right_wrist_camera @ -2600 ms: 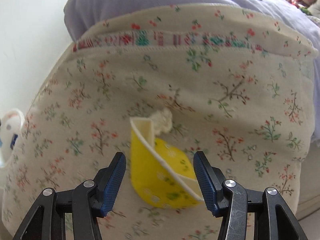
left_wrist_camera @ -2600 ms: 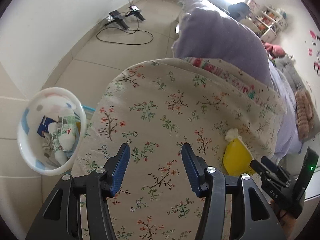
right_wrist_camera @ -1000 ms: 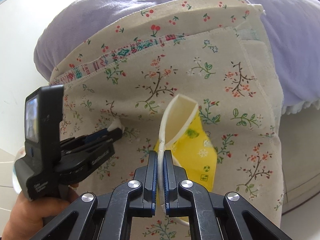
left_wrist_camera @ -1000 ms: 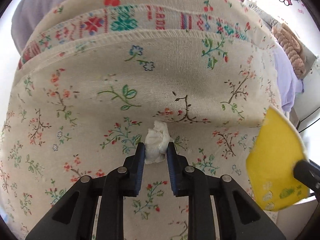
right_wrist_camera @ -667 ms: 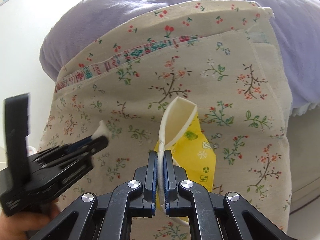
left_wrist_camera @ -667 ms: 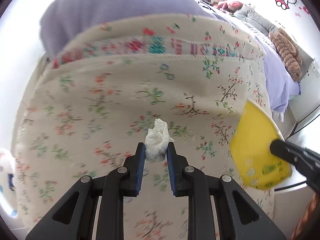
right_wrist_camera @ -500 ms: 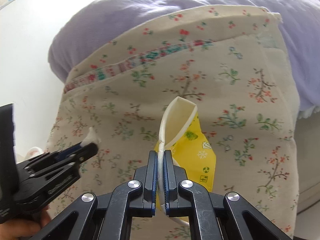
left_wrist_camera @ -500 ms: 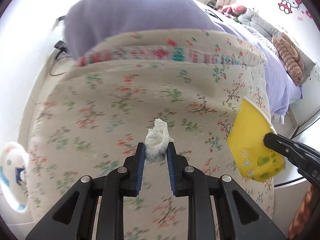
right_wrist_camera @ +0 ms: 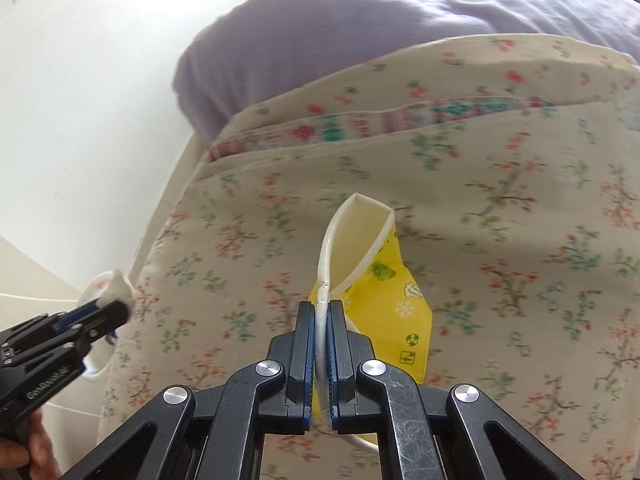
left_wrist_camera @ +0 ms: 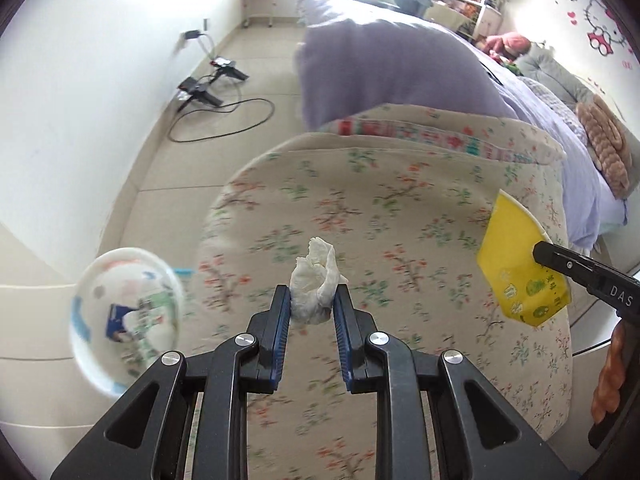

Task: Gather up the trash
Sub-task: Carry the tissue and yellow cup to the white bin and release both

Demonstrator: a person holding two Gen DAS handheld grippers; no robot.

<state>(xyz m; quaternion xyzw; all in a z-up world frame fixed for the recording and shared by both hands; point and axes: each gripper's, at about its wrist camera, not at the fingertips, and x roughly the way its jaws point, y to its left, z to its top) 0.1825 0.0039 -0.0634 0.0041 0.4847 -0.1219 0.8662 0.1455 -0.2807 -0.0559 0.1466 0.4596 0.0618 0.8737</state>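
My left gripper (left_wrist_camera: 310,300) is shut on a crumpled white tissue (left_wrist_camera: 314,280) and holds it above the floral cushion (left_wrist_camera: 380,220). The tissue also shows in the right wrist view (right_wrist_camera: 118,286). My right gripper (right_wrist_camera: 322,312) is shut on the rim of a squashed yellow paper cup (right_wrist_camera: 384,292), lifted off the cushion. The cup shows at the right in the left wrist view (left_wrist_camera: 516,268). A white round trash bin (left_wrist_camera: 124,312) with wrappers inside stands on the floor to the left of the cushion, below and left of the tissue.
A purple pillow (left_wrist_camera: 392,68) lies behind the floral cushion on the bed. Black cables and adapters (left_wrist_camera: 212,92) lie on the tiled floor by the white wall. A brown plush toy (left_wrist_camera: 604,144) lies at the far right on the bed.
My left gripper has lifted the tissue off the cushion and swung left, bringing the bin into view. My right gripper has kept hold of the yellow cup and risen with it.
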